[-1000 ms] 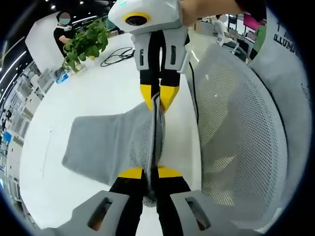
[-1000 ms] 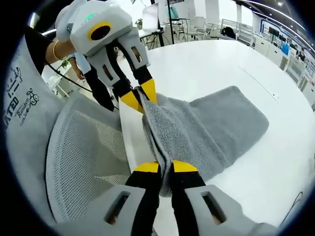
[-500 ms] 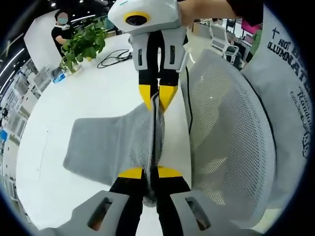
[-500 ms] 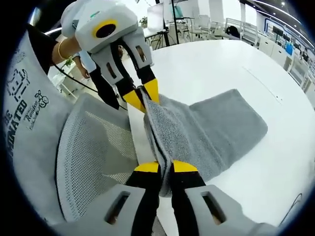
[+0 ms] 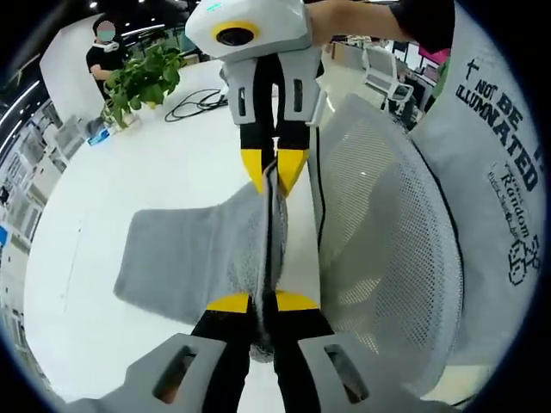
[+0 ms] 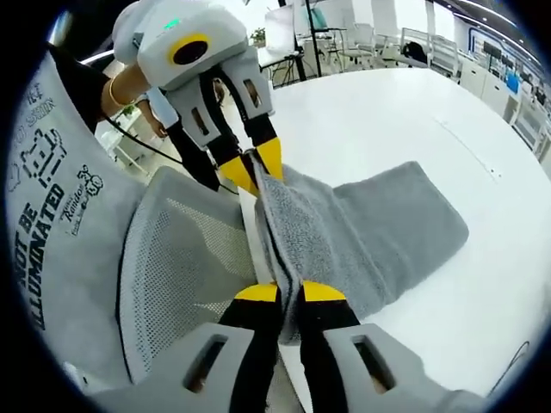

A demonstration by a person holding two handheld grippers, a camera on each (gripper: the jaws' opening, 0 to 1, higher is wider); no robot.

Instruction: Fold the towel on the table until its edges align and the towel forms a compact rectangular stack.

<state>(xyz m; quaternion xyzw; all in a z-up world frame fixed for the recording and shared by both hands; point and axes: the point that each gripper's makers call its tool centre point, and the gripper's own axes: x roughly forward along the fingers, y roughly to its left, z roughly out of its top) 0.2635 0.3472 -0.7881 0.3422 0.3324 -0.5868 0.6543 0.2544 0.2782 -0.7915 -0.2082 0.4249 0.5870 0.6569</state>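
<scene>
Broadly, a large round white table (image 5: 172, 155) spreads across the left gripper view, reaching to a potted green plant (image 5: 146, 77) and a loop of black cable (image 5: 202, 101) at its far side. A grey mesh-backed office chair (image 5: 383, 249) stands just beside the table's near edge, and next to it shows a person's grey printed shirt (image 5: 495, 163).

On the table lies the grey terry towel (image 5: 189, 249). Most of it rests flat on the tabletop, while one long edge is lifted at the near side of the table and stretched taut between the two grippers. In the right gripper view the towel (image 6: 362, 232) spreads out to the right from that raised edge, over the white table (image 6: 387, 120), with the chair (image 6: 181, 275) on the left.

The left gripper (image 5: 263, 303) has its yellow-tipped jaws pinched narrowly together on one end of the lifted edge. The right gripper (image 6: 290, 294) is likewise clamped on the other end of the same edge. Each gripper also appears at the far end of the taut edge in the other's view: the right gripper (image 5: 275, 176) and the left gripper (image 6: 250, 168).
</scene>
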